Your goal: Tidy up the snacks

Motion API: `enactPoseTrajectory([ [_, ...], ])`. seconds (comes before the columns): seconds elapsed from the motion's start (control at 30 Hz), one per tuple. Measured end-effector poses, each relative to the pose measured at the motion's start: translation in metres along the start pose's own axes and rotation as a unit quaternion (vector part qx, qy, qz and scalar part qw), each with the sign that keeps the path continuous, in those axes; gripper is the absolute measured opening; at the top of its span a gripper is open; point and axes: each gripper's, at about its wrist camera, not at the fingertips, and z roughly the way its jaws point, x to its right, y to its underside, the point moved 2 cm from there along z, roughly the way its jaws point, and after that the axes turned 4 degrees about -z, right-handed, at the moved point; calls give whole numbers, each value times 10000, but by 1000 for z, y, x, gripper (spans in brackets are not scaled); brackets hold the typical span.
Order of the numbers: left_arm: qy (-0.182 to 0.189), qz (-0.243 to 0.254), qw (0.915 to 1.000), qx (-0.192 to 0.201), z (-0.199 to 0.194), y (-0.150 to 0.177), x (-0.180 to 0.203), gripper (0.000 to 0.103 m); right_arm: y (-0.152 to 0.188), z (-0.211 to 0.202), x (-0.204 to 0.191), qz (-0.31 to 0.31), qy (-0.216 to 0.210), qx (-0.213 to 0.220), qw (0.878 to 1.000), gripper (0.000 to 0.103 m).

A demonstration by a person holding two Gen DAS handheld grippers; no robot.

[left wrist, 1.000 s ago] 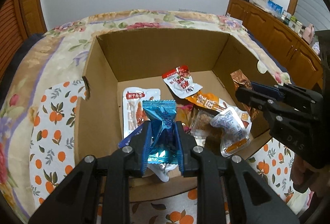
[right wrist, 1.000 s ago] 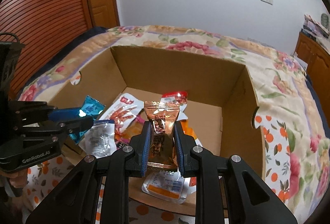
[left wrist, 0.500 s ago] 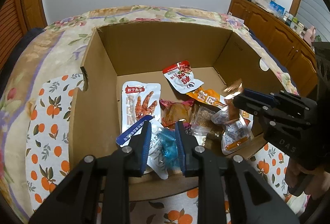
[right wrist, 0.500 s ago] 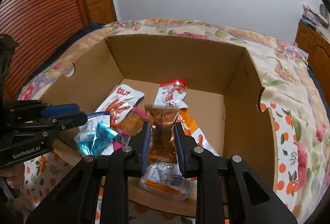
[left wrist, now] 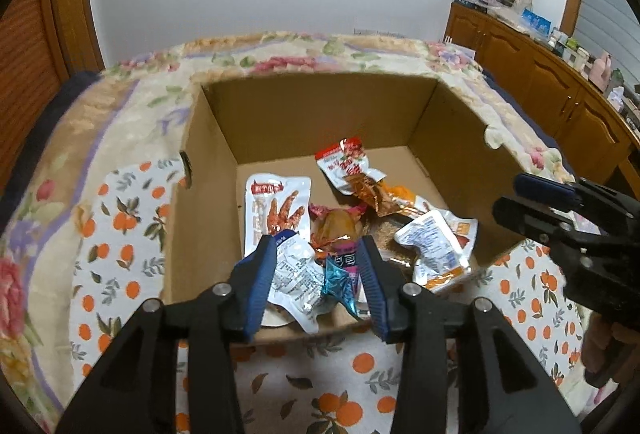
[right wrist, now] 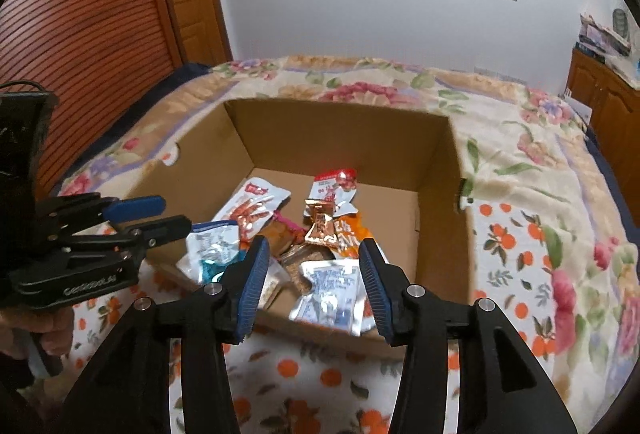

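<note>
- The cardboard box (left wrist: pixel 208 170) sits open on the bed (left wrist: pixel 120 218), whose blanket is printed with oranges and flowers; all the snacks lie inside it.
- The left gripper (left wrist: pixel 318 280) hangs over the near edge of the box, its jaws opening and gripping nothing; the blue foil packet (left wrist: pixel 340 284) lies loose below and between them, beside a white sachet (left wrist: pixel 298 276).
- The right gripper (right wrist: pixel 312 280) is likewise opening and grips nothing; the copper foil packet (right wrist: pixel 322 224) lies further in among the others, on an orange pouch (right wrist: pixel 352 238).
- A white pouch printed with chicken feet (left wrist: pixel 278 210) lies flat to the left; a red-topped pouch (left wrist: pixel 344 162) rests toward the back wall.
- A silver-white sachet (right wrist: pixel 332 292) leans against the near wall; wooden cabinets (left wrist: pixel 552 90) line the far side of the room.
</note>
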Motion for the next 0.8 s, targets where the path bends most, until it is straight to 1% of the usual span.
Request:
enactPoseTrajectory([
  [0.03, -6, -2, 10000, 34, -6, 0, 1, 41, 1, -9, -1, 16, -10, 27, 10000, 50],
  [0.2, 45, -95, 9998, 175, -40, 9, 9, 42, 8, -54, -6, 57, 20, 144, 9999, 52],
  [0.3, -19, 3, 9996, 270, -65, 16, 17, 43, 15, -80, -10, 46, 104, 232, 9997, 58],
  [0.4, -74, 53, 9992, 387, -92, 25, 23, 49, 22, -103, -10, 103, 190, 298, 9993, 66],
  [0.5, -83, 63, 9988, 470, -118, 31, 29, 50, 27, -127, -11, 116, 261, 392, 9988, 69],
  [0.6, -108, 206, 9978, 618, -148, 38, 39, 50, 30, -149, -11, 129, 338, 510, 9980, 77],
  [0.8, -80, 224, 9966, 791, -197, 49, 52, 51, 31, -191, -12, 115, 465, 690, 9965, 78],
])
